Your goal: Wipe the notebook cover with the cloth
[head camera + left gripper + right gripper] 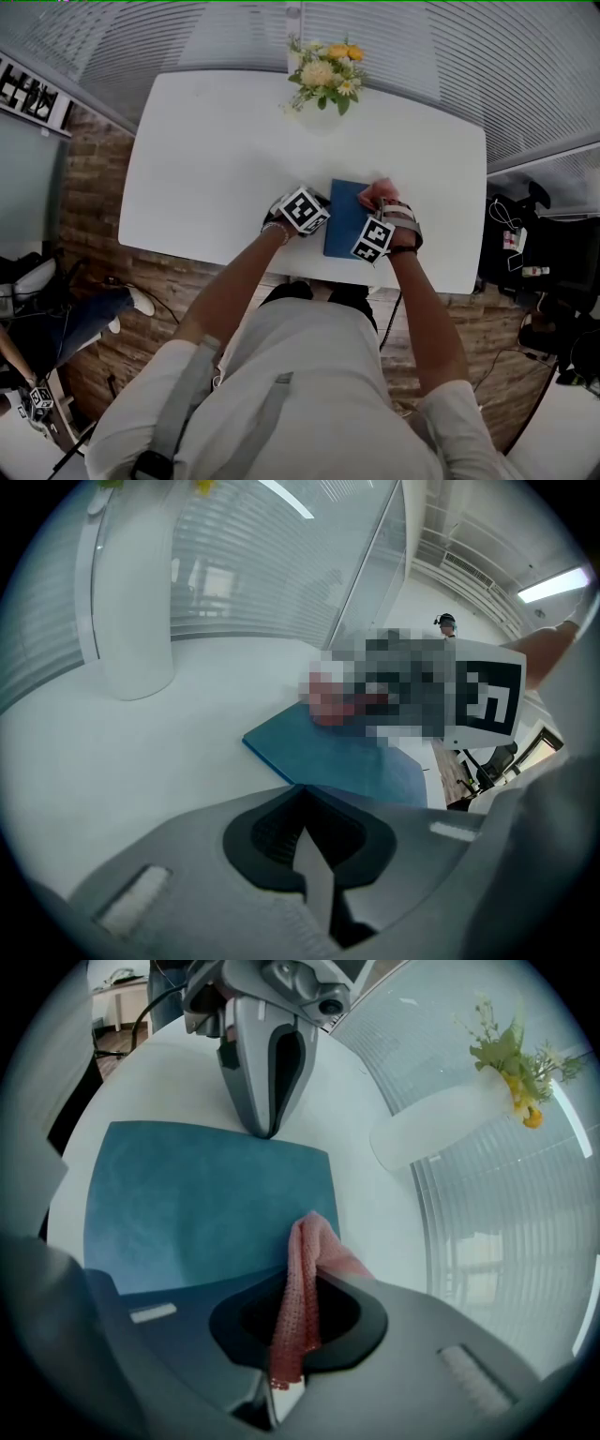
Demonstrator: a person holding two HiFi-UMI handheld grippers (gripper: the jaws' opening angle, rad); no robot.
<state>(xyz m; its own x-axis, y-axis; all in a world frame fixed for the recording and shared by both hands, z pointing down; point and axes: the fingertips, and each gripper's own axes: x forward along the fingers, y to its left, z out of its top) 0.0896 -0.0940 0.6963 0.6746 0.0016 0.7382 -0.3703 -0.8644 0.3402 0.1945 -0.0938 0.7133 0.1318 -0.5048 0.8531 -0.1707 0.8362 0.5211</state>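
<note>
A blue notebook (343,217) (187,1204) (337,757) lies flat near the front edge of the white table (206,159). My right gripper (381,204) (309,1274) is shut on a pink cloth (305,1260) (375,194), whose bunched end rests on the cover near the notebook's far right corner. My left gripper (326,212) (302,789) is shut with nothing in it. Its tips (267,1127) touch the notebook's left edge. In the left gripper view a mosaic patch partly hides the cloth (323,700).
A white vase (319,112) (131,602) (431,1124) of yellow and white flowers (325,70) stands at the table's far middle. The table's front edge runs just behind the notebook. Someone's leg and shoe (112,309) are on the floor at left. Bags and gear (534,253) are at right.
</note>
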